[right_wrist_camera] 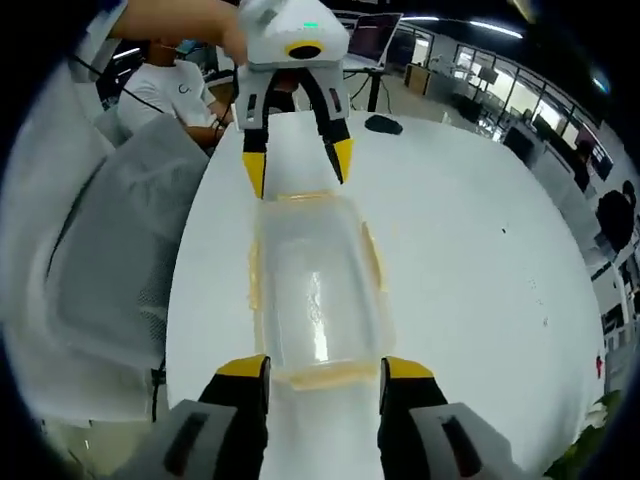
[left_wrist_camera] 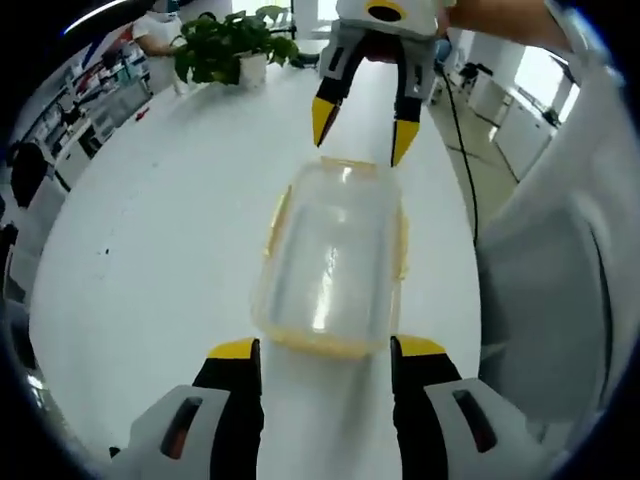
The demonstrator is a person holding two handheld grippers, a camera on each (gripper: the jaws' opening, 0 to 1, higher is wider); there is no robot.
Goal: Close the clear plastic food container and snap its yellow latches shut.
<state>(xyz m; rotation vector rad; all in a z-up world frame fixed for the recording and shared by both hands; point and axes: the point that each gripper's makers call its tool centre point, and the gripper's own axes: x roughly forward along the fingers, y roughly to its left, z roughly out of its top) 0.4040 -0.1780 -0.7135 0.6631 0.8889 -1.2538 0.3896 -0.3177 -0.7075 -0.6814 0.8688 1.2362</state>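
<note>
Clear container [left_wrist_camera: 330,265] lies flat on white table [left_wrist_camera: 150,260], lid seated, between my two tools. My left gripper [left_wrist_camera: 325,352]: jaws spread wide, empty, tips just short of near yellow latch [left_wrist_camera: 320,345]. My right gripper [right_wrist_camera: 312,368]: likewise wide, empty, at opposite end latch [right_wrist_camera: 322,375]. Side latches [right_wrist_camera: 372,262] look splayed outward, not snapped; exact seating unclear through plastic. Risk: pressing one end alone could tip or skid the light box on smooth top. Potted plant [left_wrist_camera: 228,45] well clear.
</note>
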